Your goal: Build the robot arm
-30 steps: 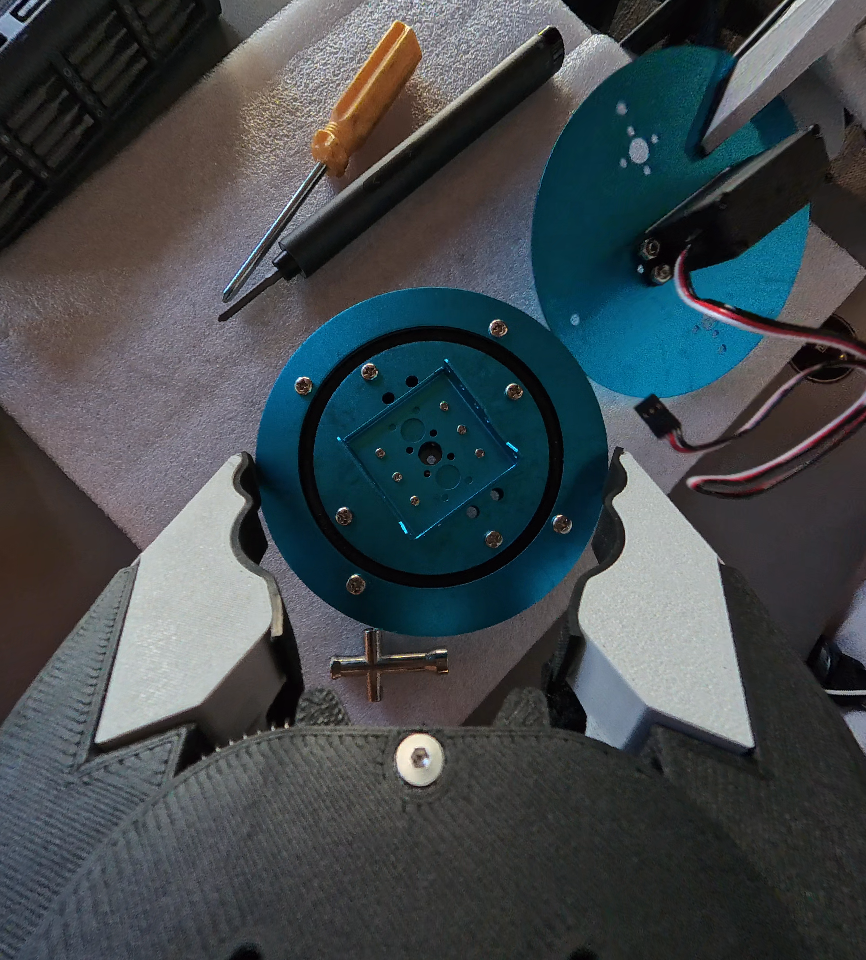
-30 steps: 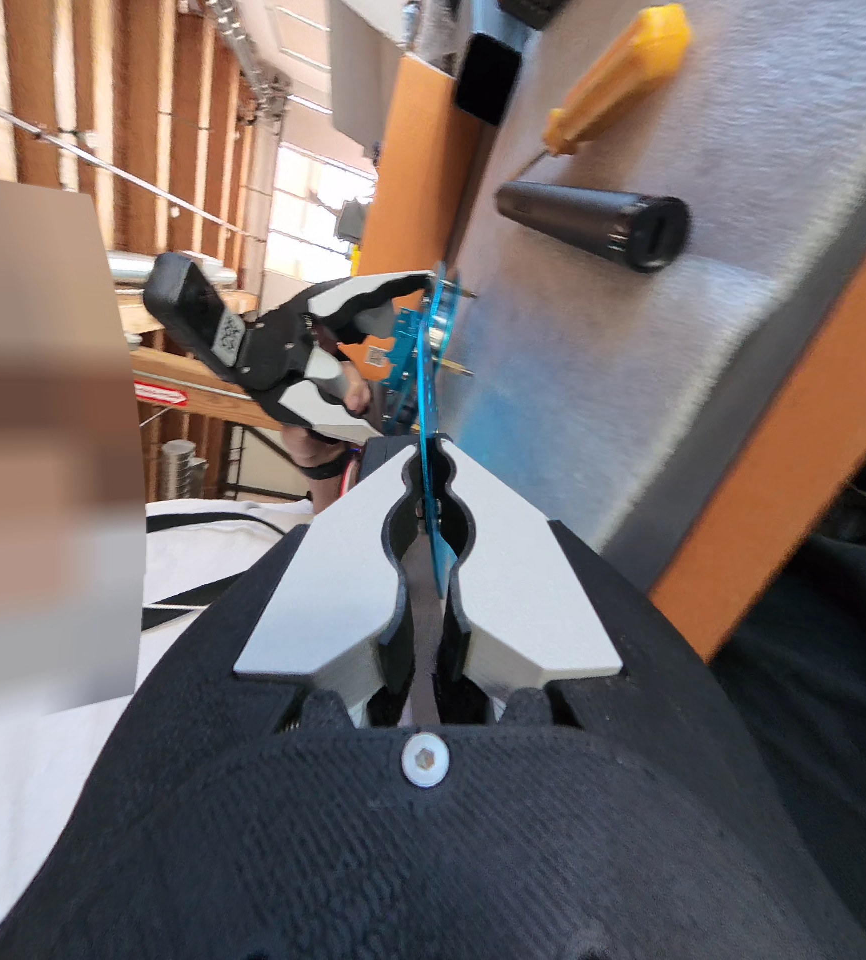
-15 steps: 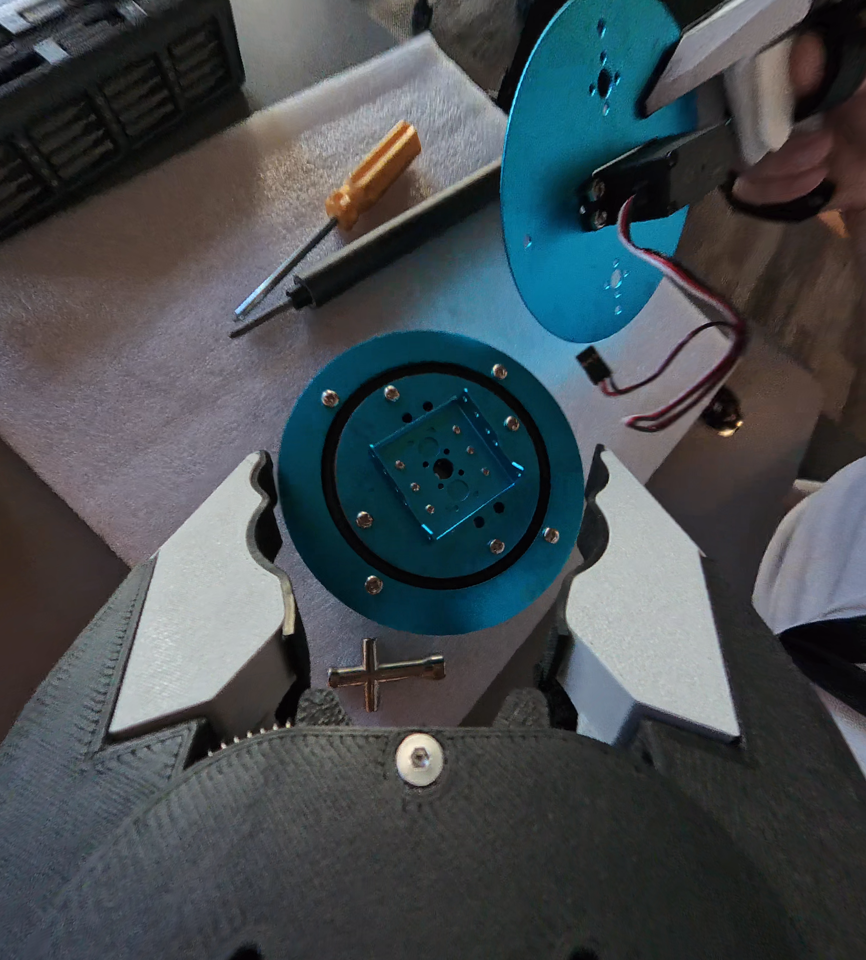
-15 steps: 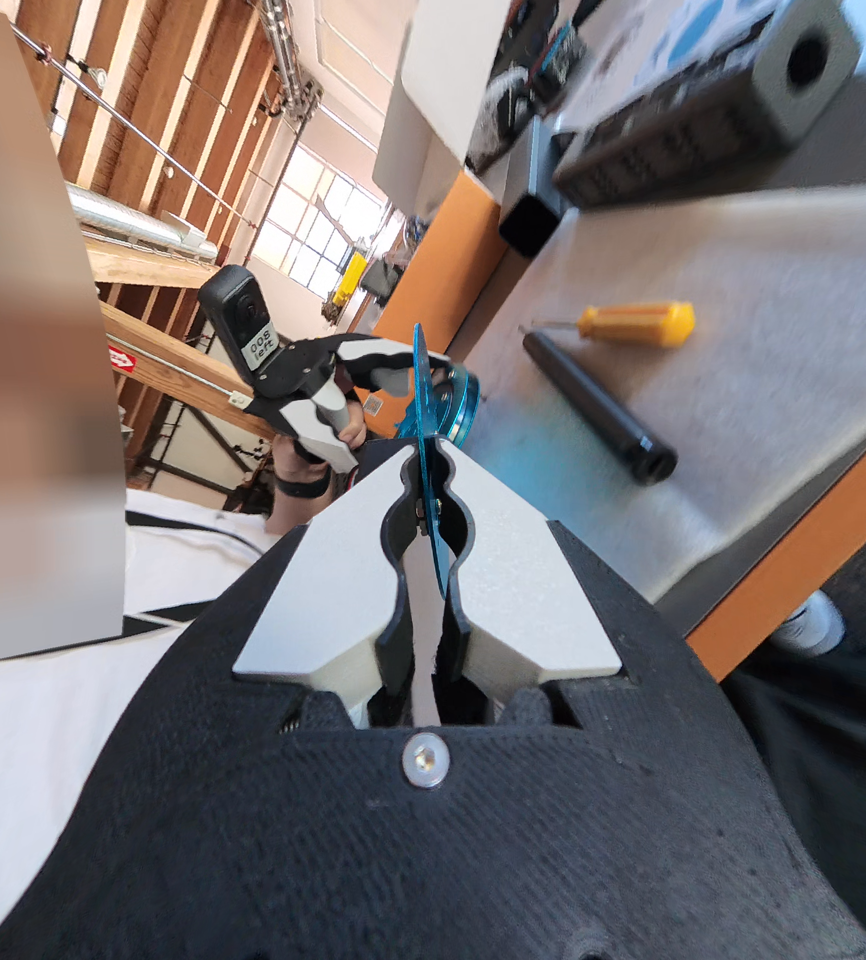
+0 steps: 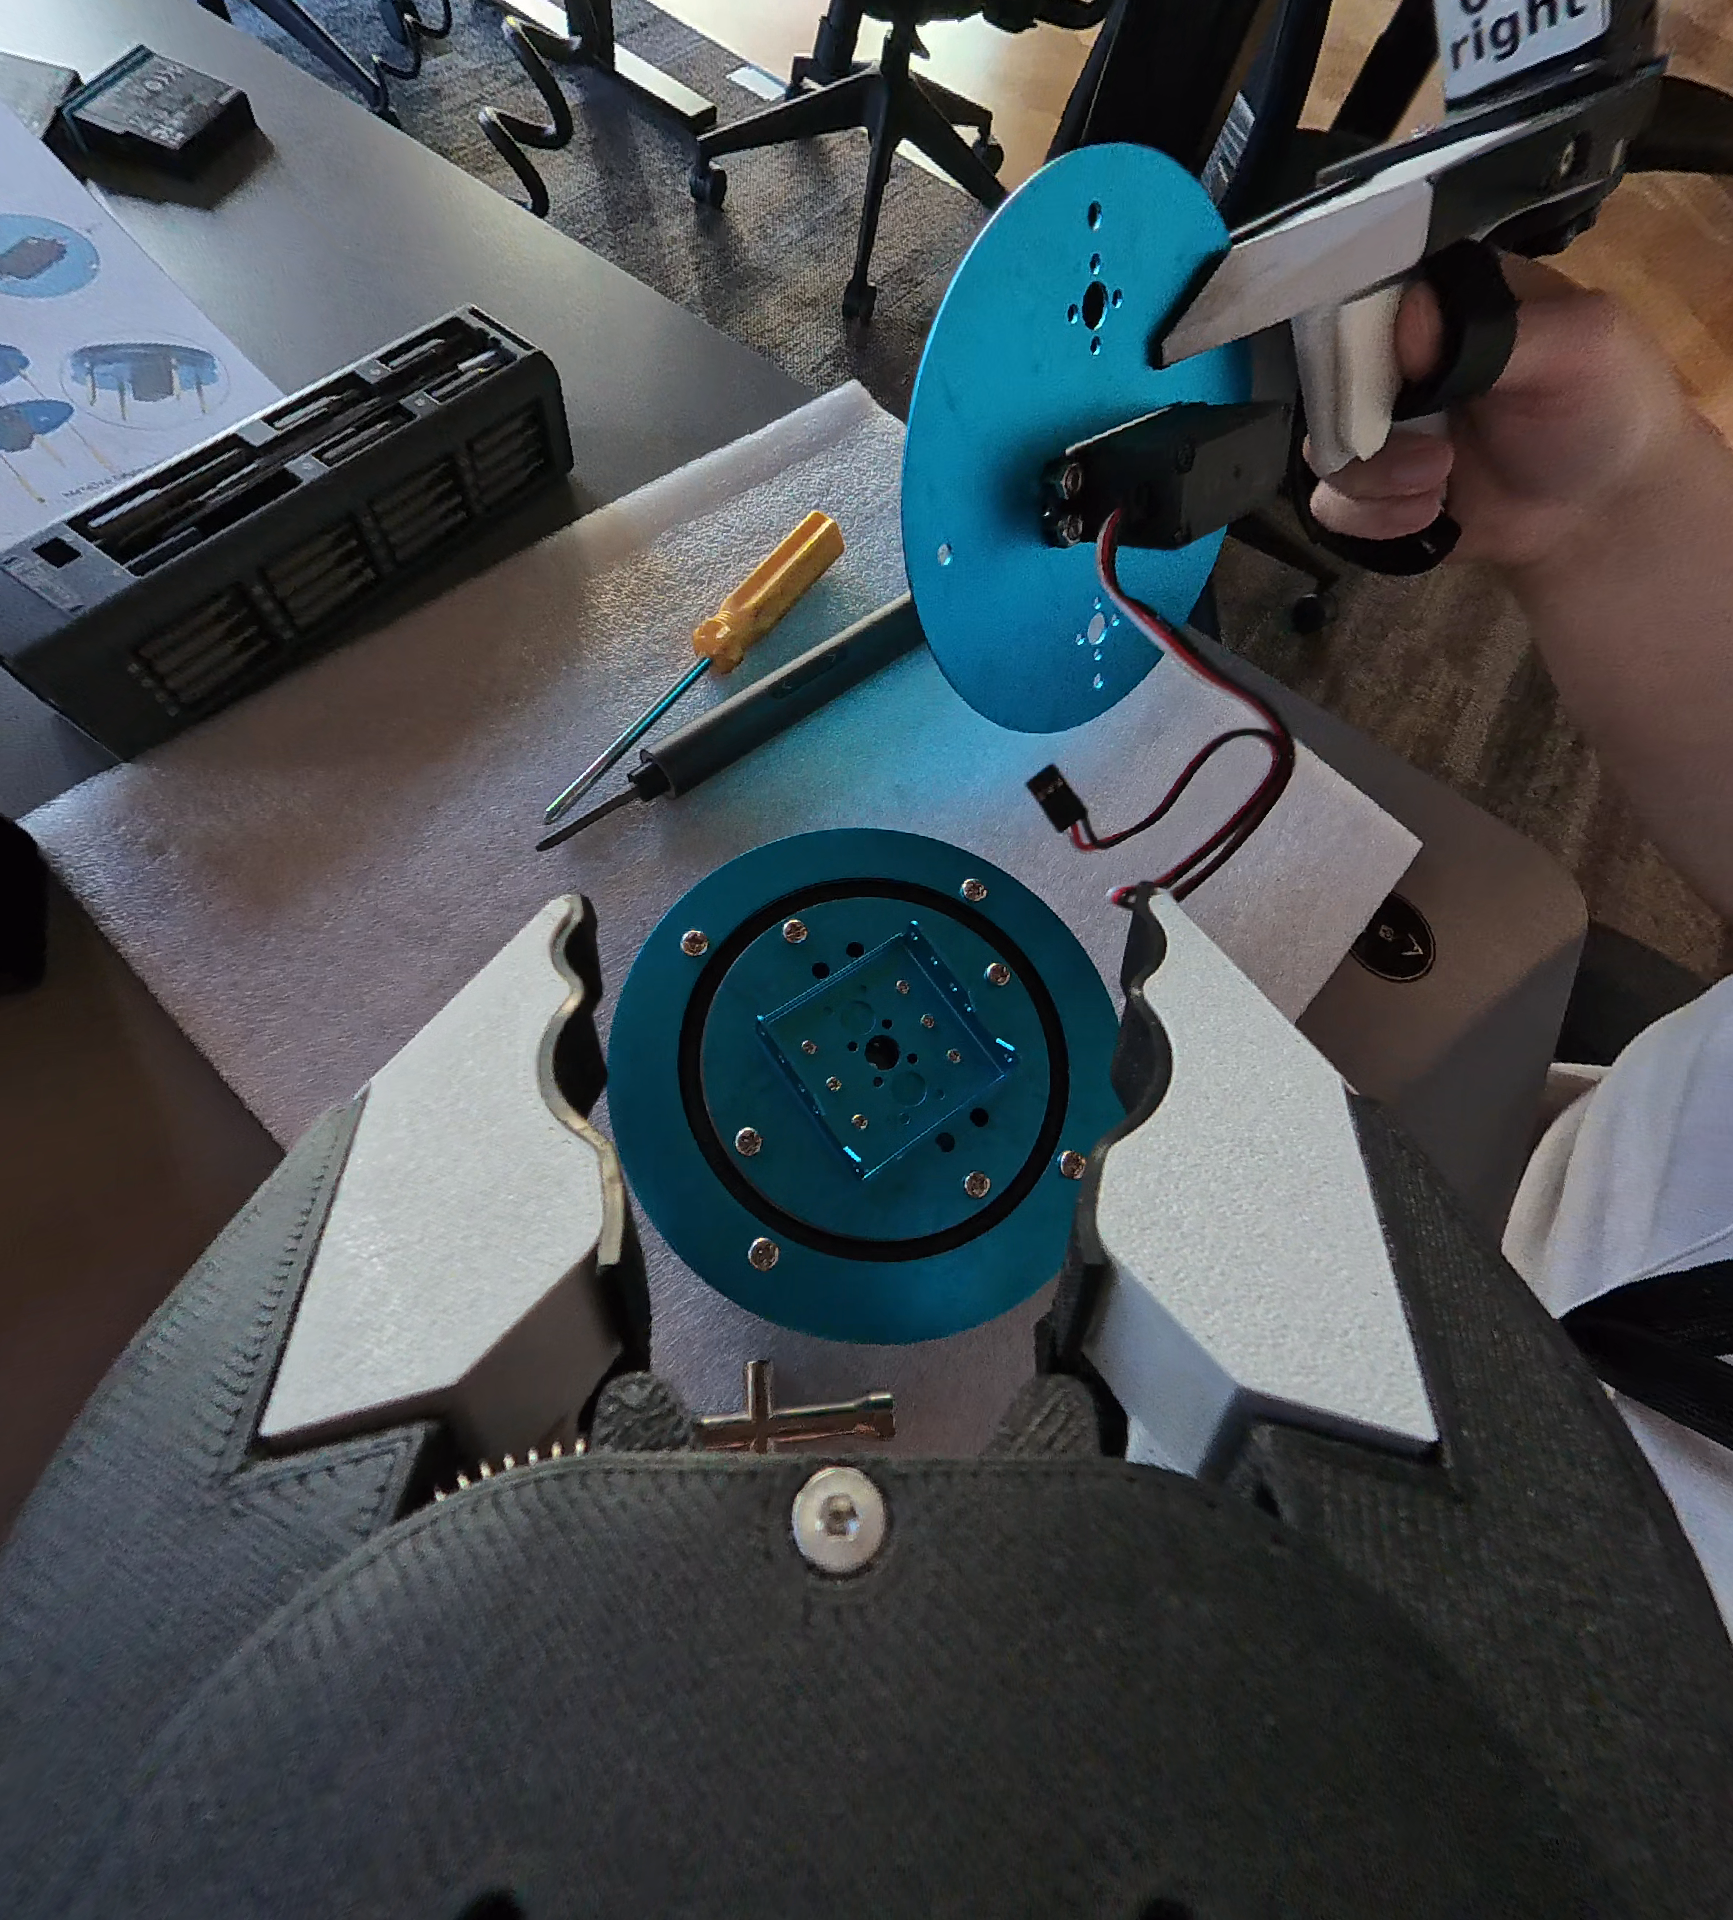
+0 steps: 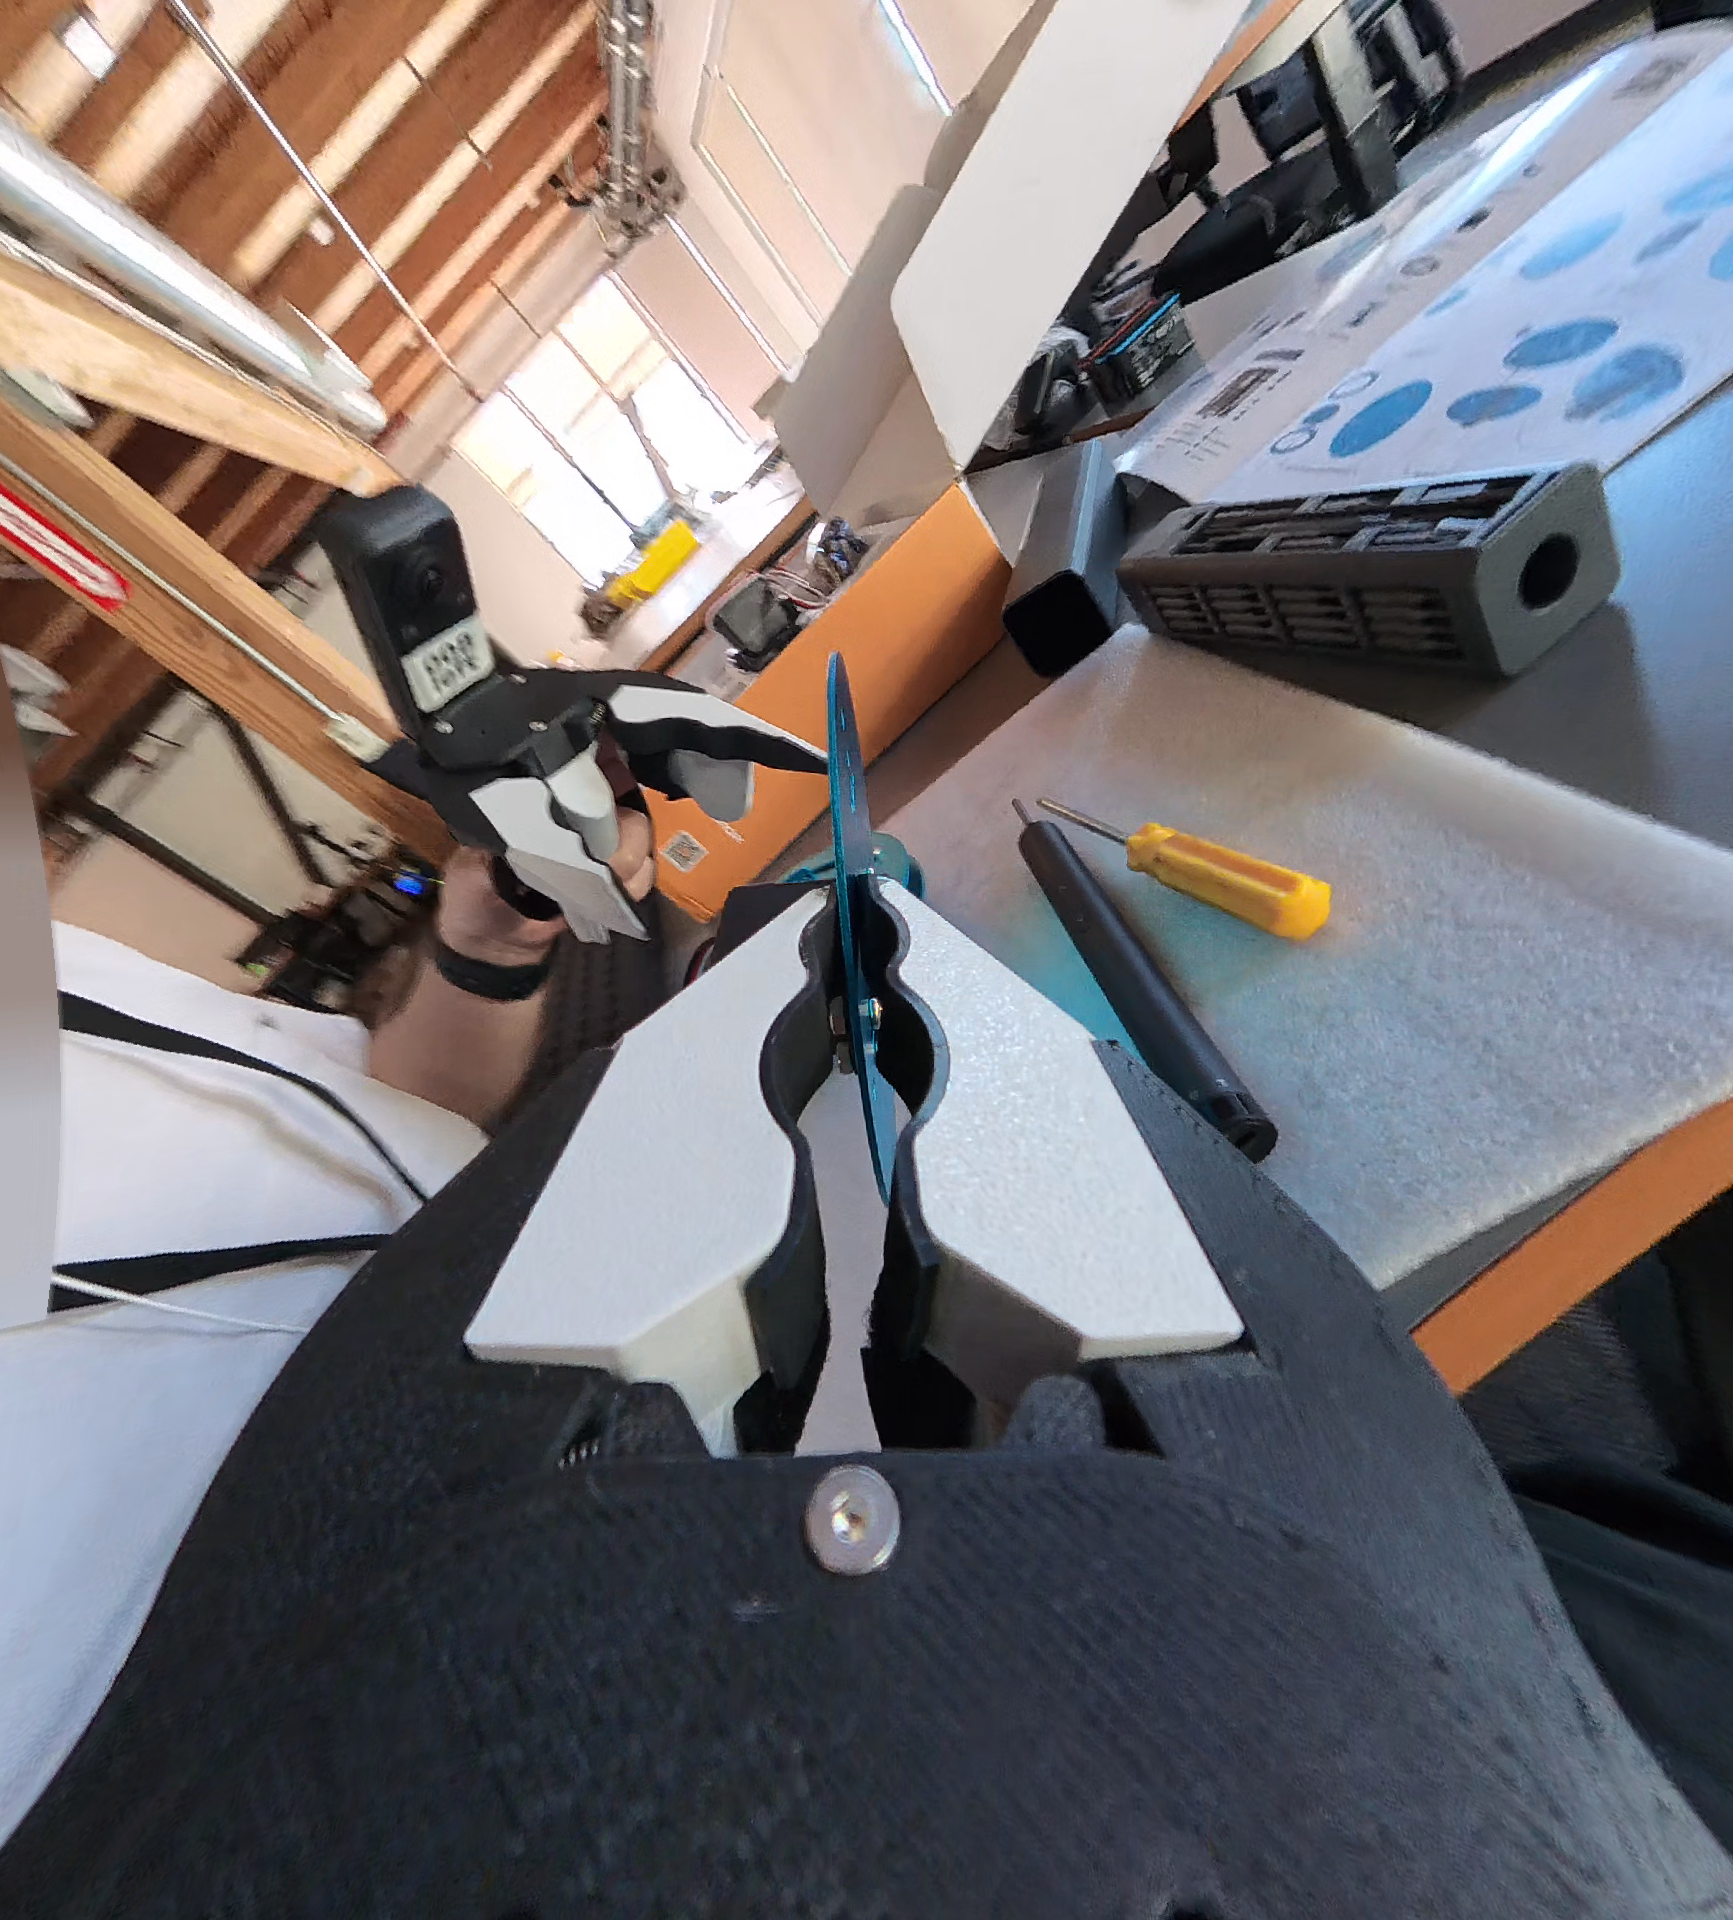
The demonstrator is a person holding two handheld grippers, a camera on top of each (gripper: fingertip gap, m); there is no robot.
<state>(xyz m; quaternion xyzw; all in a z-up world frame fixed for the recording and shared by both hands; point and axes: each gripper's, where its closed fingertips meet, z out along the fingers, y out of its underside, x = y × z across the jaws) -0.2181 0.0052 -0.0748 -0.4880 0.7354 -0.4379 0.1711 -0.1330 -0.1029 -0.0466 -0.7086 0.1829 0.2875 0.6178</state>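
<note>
Claw right pinches thin blue disc by its rim, disc held on edge in the air above the foam mat. Black servo fixed to the disc's face, red-black-white cable hanging from it, plug end just above the mat. Left claw spread wide, one finger on each side of the blue ring plate, which lies flat on the mat; fingers look just beside its edge, contact hard to tell. Plate has a black ring, screws and a square bracket in the middle. Small metal cross wrench on the mat right below the plate, near the left claw's base. Beyond the plate: yellow-handled screwdriver and black driver pen, side by side, touching or nearly. Grey bit case on the dark surface past the mat, printed sheet beside it. Person's hand grips the right claw's handle; white sleeve at lower right.
</note>
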